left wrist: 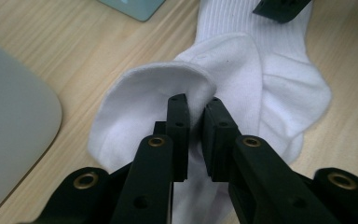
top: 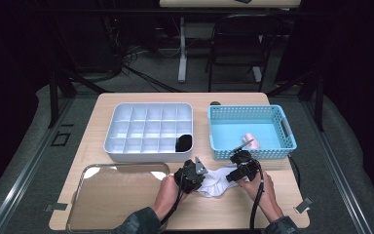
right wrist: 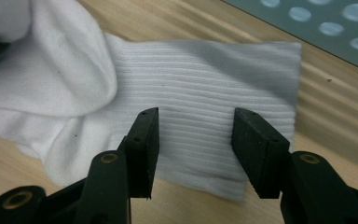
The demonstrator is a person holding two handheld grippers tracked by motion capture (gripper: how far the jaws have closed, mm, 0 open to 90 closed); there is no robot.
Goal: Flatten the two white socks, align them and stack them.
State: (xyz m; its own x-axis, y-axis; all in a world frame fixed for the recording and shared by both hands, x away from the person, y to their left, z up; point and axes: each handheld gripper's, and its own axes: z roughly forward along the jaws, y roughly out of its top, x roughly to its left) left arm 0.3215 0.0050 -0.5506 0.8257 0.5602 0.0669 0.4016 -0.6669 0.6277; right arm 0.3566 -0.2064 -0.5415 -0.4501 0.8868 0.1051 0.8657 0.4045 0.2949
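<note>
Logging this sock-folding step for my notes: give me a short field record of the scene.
item in hand: white sock, lying on the table
left tool: shut on a fold of the sock
right tool: jaws apart over the ribbed cuff, not pinching it
blue basket: holds a pink item
white divided tray: a black item in one compartment

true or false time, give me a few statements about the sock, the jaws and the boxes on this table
1. The left gripper pinches a fold of the white sock. True.
2. The right gripper is clamped tight on the sock. False: its jaws stand apart over the ribbed cuff.
3. The blue basket holds a pink thing. True.
4. The white divided tray holds a red ball. False: one dark thing sits in a compartment.
5. The sock lies in the basket. False: it lies on the table.
</note>
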